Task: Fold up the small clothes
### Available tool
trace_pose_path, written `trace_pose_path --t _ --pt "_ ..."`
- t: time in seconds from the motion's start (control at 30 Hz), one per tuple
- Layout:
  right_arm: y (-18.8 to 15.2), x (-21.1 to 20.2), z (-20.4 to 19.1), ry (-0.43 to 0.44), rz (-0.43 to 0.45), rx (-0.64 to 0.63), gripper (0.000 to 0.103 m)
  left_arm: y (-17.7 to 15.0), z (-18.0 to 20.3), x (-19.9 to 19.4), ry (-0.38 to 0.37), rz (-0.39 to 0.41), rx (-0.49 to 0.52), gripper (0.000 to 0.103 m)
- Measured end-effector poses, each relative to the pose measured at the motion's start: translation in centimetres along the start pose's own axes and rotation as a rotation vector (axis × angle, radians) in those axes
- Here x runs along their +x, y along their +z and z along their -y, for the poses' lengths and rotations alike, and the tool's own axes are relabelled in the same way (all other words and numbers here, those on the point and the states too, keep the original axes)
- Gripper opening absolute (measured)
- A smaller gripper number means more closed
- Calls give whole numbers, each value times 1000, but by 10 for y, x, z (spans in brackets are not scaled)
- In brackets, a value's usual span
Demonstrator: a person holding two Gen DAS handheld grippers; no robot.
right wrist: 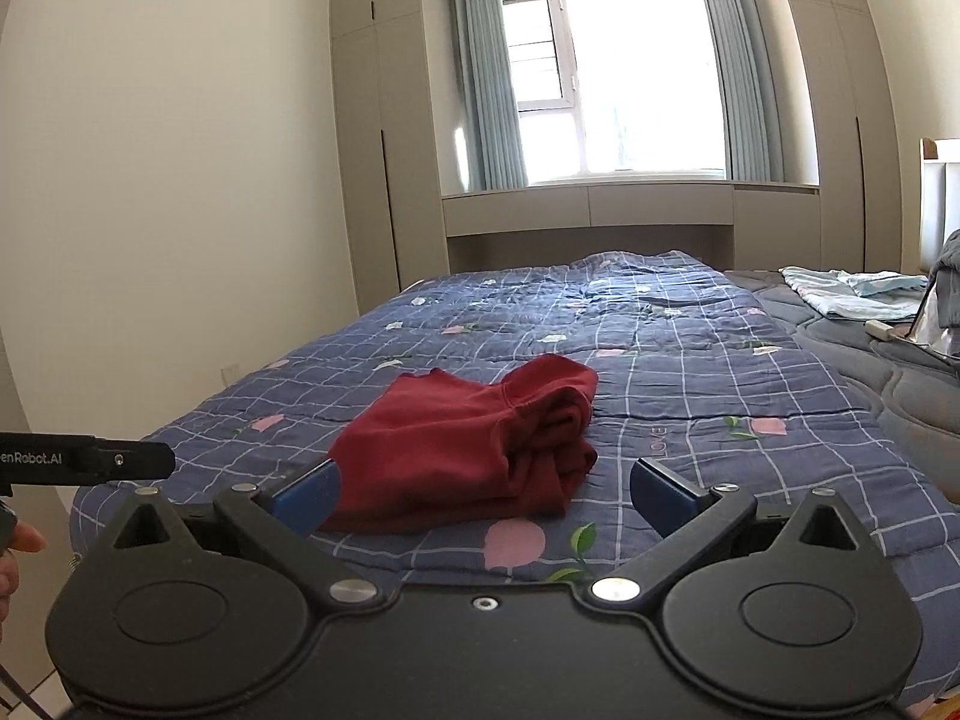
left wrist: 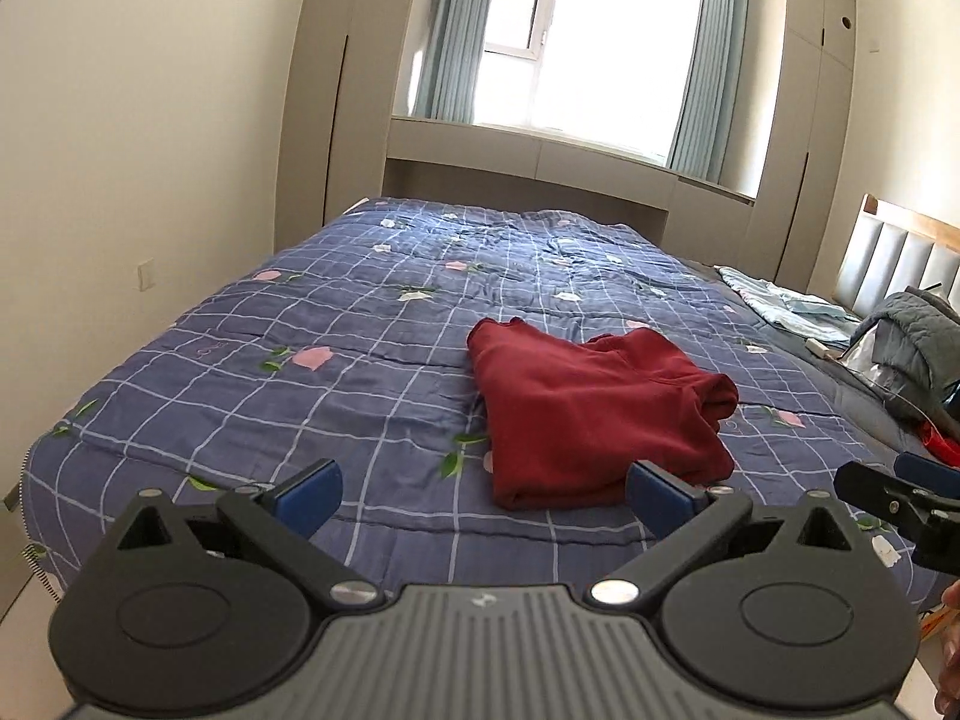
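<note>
Socket (left wrist: 146, 273) beside bed, left view only

Garment (left wrist: 591, 414): dark red, plain. Quilt (left wrist: 336, 312): blue, white grid, pink and white flowers. Curtains (right wrist: 489, 78): pale blue. Gripper pads (right wrist: 309, 495): blue.

Bright window (right wrist: 624, 84), blue curtains (right wrist: 492, 72); bed (right wrist: 690, 360) — wardrobes (right wrist: 372, 138)
</note>
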State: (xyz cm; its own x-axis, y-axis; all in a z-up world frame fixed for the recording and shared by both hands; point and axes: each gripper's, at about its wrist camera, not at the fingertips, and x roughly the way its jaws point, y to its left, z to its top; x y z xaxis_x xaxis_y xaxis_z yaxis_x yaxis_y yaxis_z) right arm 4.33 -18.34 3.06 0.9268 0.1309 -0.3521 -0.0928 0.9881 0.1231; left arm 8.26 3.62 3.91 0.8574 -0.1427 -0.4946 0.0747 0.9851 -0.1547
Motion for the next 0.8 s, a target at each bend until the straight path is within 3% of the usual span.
trace_pose_path --t 0.33,0.67,0.8 --pt "-4 4 3 -2 -6 10 102 -4 0 6 -11 -19 4 103" --pt "-12 17 9 1 -46 32 102 -11 9 20 44 -57 60 103" --pt "-15 26 15 -6 -68 46 102 -12 9 30 34 -73 53 103"
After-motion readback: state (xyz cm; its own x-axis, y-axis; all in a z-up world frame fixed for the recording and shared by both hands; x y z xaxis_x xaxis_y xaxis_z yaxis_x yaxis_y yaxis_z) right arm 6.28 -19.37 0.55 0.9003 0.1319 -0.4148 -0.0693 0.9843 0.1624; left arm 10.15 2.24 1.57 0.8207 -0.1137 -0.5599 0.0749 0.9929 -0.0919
